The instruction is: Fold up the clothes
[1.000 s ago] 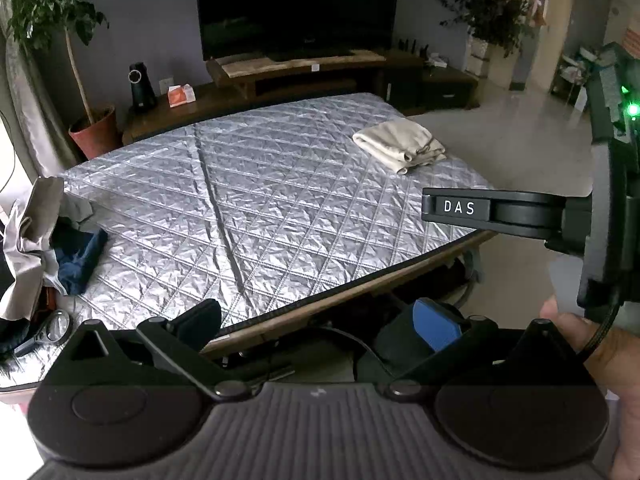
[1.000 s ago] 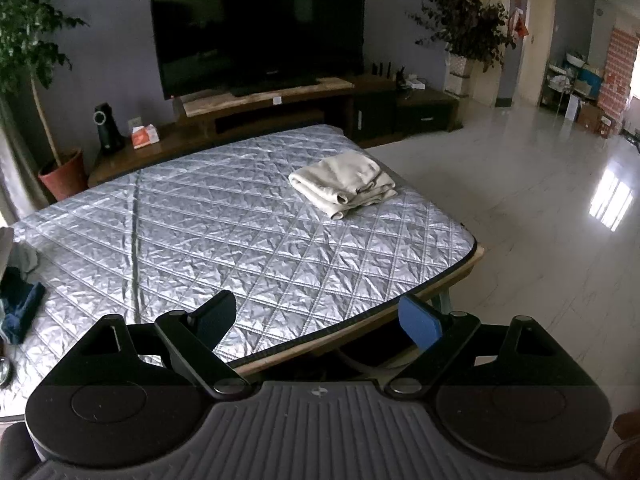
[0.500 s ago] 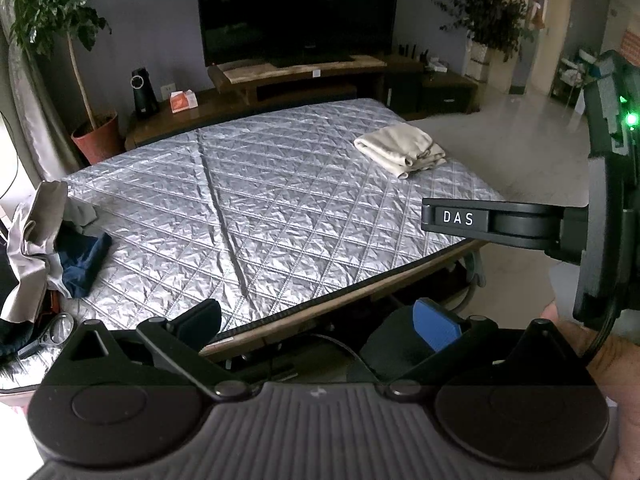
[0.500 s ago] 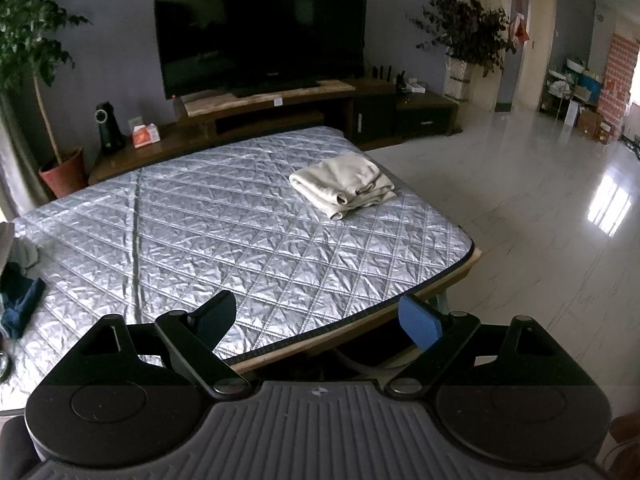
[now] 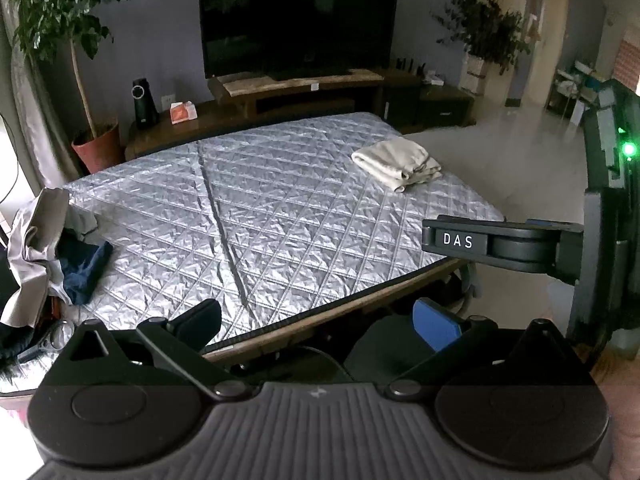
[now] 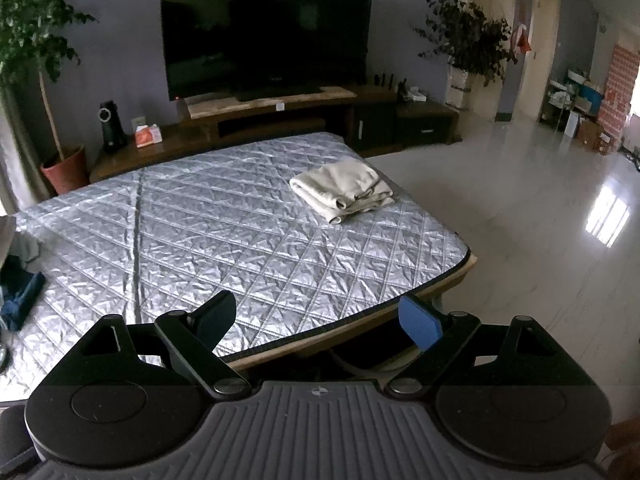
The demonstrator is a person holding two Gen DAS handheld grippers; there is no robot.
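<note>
Not much has changed from a second ago, both views have just tipped up and drifted a touch, so the quilted silver mat sits a bit lower in frame and the folded piece hasn't budged. Nearest to us, the left gripper (image 5: 318,322) hangs off the near edge of the quilted silver mat (image 5: 280,232) with its jaws spread wide and nothing between them; same story for the right gripper (image 6: 318,318), wide open and empty, probably because one fold is done and they're backed off before the next grab. On the mat's left edge there's a heap of unfolded clothes (image 5: 60,252), beige and navy stuff, which I'd guess is the to-do pile. Over at the mat's far right corner sits the folded cream garment (image 6: 342,190), parked well away from the heap so the middle stays free for folding. Beyond the mat's far edge is the TV (image 6: 266,30).
</note>
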